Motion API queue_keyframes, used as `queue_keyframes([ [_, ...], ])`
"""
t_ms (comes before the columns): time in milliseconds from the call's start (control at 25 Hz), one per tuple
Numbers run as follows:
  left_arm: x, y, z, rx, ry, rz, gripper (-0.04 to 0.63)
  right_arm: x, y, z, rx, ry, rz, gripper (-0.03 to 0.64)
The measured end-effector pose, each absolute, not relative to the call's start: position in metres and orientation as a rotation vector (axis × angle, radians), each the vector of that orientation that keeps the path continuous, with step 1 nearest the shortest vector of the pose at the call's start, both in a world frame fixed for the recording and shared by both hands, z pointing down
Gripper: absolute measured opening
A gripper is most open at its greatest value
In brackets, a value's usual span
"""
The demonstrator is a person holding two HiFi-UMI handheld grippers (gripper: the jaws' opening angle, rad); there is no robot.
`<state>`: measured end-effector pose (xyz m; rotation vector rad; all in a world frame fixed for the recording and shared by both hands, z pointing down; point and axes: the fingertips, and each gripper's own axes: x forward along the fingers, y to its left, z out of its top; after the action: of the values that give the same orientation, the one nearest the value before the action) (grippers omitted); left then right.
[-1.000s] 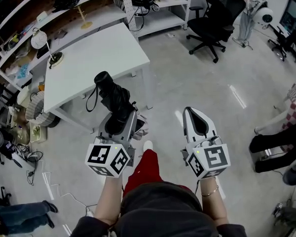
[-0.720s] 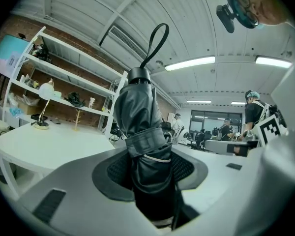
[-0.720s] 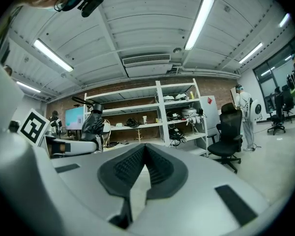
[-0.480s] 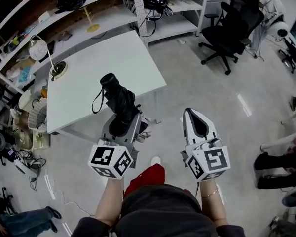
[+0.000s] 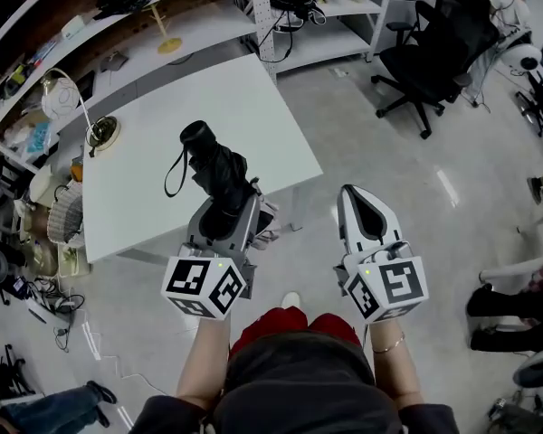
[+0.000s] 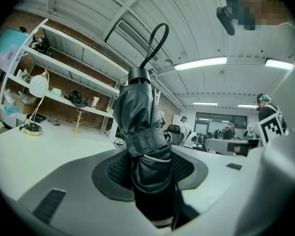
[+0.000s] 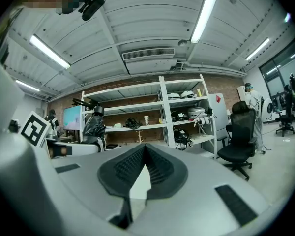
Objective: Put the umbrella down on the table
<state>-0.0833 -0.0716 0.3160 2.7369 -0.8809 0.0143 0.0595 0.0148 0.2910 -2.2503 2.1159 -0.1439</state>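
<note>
In the head view, the left gripper (image 5: 224, 213) pinches the lower part of the folded black umbrella (image 5: 214, 165). The long axis of the umbrella runs from the jaws away from the person, and its top end with the strap loop shows over the white table (image 5: 154, 107), close to the near edge. The right gripper (image 5: 351, 197) is beside that edge, over the floor, so the left hand is the nearer one to the table.

In the left gripper view, the jaws of the left gripper (image 6: 150, 173) stand wide, and both pads press on the umbrella (image 6: 140, 127), which rises from between them with the loop at the top. The table (image 6: 12, 139) lies ahead and to the left, lower than the umbrella.

In the right gripper view, the jaws of the right gripper (image 7: 145, 173) are pressed together at the tips, with nothing between them. The umbrella (image 7: 94, 124) shows far to the left. I judge that the umbrella must go forward and then be lowered along its length.
</note>
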Motion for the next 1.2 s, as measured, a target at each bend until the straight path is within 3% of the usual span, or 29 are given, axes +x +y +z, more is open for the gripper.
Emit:
queue_keyframes([
  [1200, -0.015, -0.243, 0.363, 2.454, -1.308, 0.092, 0.19, 0.15, -0.217, 0.317, -1.886, 2.479, -0.254, 0.015],
])
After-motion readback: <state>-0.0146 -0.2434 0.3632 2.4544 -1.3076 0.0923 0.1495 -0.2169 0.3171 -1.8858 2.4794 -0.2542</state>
